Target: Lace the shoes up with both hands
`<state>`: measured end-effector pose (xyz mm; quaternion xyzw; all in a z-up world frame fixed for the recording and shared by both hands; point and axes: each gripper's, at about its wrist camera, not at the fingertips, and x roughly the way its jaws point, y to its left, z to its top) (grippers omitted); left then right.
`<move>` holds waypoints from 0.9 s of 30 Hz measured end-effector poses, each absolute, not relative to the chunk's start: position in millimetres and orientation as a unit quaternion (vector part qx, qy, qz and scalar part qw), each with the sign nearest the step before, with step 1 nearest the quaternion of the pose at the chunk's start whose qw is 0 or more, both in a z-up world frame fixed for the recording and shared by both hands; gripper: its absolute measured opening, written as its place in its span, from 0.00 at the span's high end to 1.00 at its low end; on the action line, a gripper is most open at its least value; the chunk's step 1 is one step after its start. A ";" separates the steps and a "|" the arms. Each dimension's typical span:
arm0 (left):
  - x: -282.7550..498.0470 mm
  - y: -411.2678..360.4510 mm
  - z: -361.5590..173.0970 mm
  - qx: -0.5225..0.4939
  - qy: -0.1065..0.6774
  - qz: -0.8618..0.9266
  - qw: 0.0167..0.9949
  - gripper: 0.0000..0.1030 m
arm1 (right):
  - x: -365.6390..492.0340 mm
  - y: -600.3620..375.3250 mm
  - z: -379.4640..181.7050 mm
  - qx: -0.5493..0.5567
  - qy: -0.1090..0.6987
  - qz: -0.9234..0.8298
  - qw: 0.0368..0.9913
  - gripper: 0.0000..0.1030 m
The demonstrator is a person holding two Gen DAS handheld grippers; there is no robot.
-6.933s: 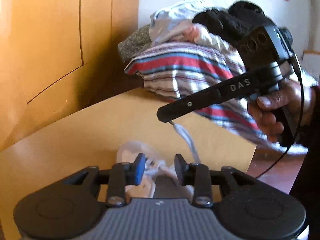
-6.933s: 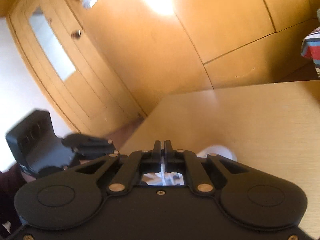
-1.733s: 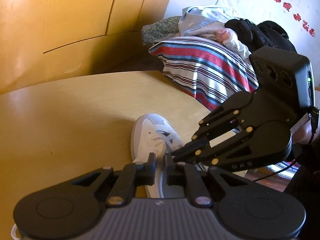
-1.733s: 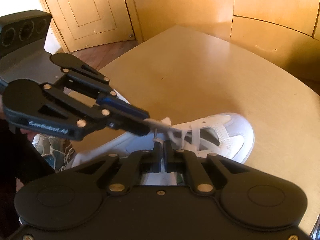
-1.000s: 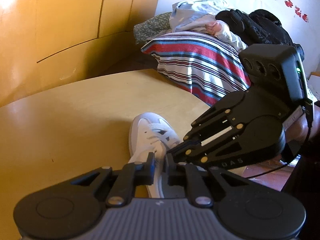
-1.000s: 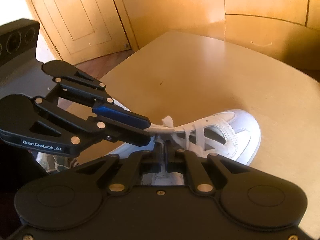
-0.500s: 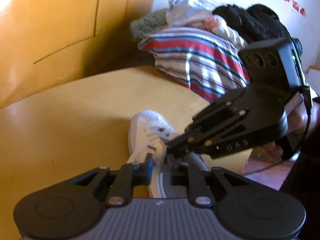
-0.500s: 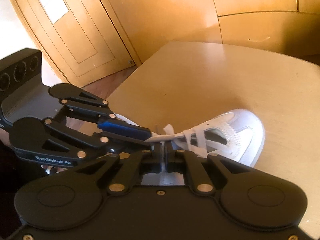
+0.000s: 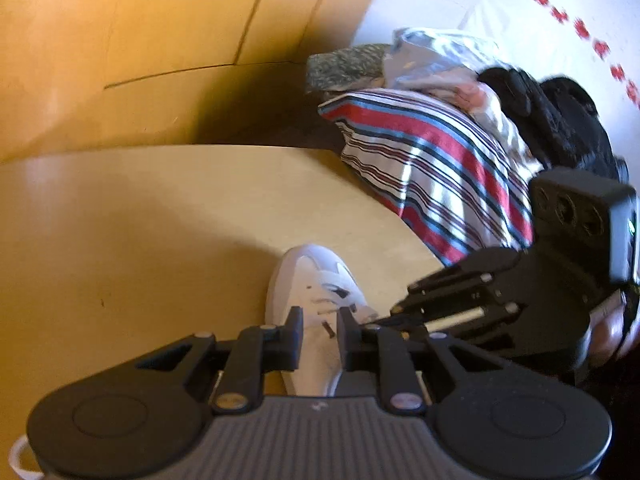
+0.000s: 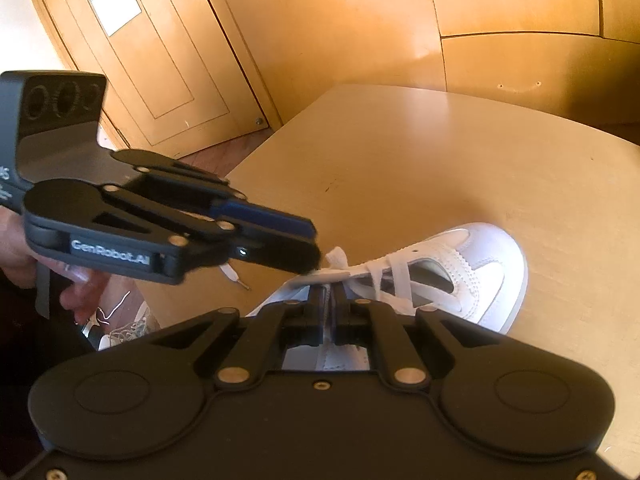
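A white lace-up sneaker (image 10: 460,276) lies on a pale wooden table (image 10: 440,160), at lower centre of the left wrist view and right of centre in the right wrist view, toe toward the upper right there. The black two-finger left gripper (image 10: 310,248), with a blue pad on one finger, reaches in from the left of the right wrist view, its tips at the loose end of the flat white shoelace (image 10: 336,262) above the tongue; whether the pads press on the lace cannot be told, though the left wrist view shows its jaws a narrow gap apart over the shoe. The black right gripper (image 10: 328,296), at lower centre of its own view, has its jaws drawn almost together on a stretch of lace. A hand (image 10: 76,280) grips the left tool's handle at far left. A red, white and blue striped cloth (image 9: 432,168) drapes at upper right of the left wrist view.
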<state>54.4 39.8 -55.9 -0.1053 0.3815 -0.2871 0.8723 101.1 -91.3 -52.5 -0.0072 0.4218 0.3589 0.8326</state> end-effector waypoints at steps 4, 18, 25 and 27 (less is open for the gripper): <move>60.8 46.9 -65.6 -0.169 0.396 -0.304 0.850 0.96 | 102.2 -91.5 -53.1 -0.010 0.422 0.359 0.832 0.95; 10.8 50.8 22.0 0.048 0.205 -0.189 0.959 0.98 | 63.3 -99.0 -27.4 -0.082 0.369 0.314 0.871 0.52; -21.3 95.4 78.5 0.118 0.114 -0.059 0.985 0.98 | 65.7 -90.9 -40.1 -0.151 0.366 0.281 0.874 0.51; -25.7 112.3 87.9 0.116 0.114 -0.036 0.986 0.97 | 66.4 -89.8 -41.7 -0.158 0.365 0.278 0.874 0.50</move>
